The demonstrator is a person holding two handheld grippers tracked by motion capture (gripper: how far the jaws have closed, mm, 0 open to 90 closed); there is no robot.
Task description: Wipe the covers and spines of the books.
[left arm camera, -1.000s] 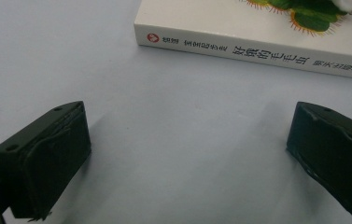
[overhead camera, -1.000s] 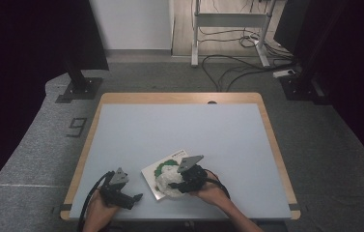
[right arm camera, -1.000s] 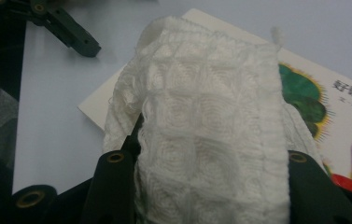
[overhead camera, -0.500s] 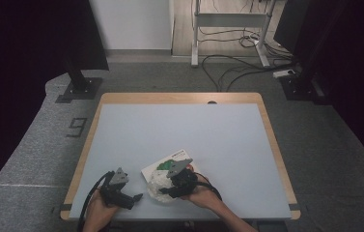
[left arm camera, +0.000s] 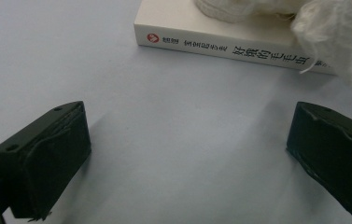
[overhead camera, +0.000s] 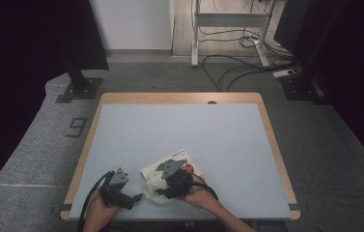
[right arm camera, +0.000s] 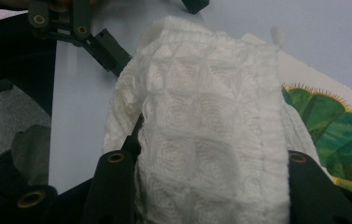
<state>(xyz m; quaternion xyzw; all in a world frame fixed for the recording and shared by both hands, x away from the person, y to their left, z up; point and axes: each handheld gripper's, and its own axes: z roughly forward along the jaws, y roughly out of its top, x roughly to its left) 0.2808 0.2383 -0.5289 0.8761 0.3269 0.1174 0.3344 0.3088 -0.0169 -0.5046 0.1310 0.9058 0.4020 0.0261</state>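
Where the floor is grey and dark curtains hang at the sides, a big table (overhead camera: 179,130) stands with a pale blue top and a wooden edge. Near the front edge of the table lies a book (overhead camera: 185,159). In the right gripper view its cover shows a green picture with a spiky yellow rim. In the left gripper view its white spine faces the camera, with a small red mark and a row of dark letters.

On top of the book, and hanging off its front corner, is a white cloth (overhead camera: 156,186). It is knitted, with a bumpy pattern of little squares. Part of it rests on the book and part of it is lifted up.

The right gripper (overhead camera: 166,193) sits over the front corner of the book, held in a hand (overhead camera: 196,197). In the right gripper view the cloth is bunched between its two jaws and drapes over them, so this gripper is pinching the cloth.

The left gripper (overhead camera: 136,199) is just beside the cloth, low over the bare table, held in the other hand (overhead camera: 100,212). Its jaws are spread wide with nothing between them. In the left gripper view they point toward the spine of the book, and a bit of the cloth hangs near the right jaw.
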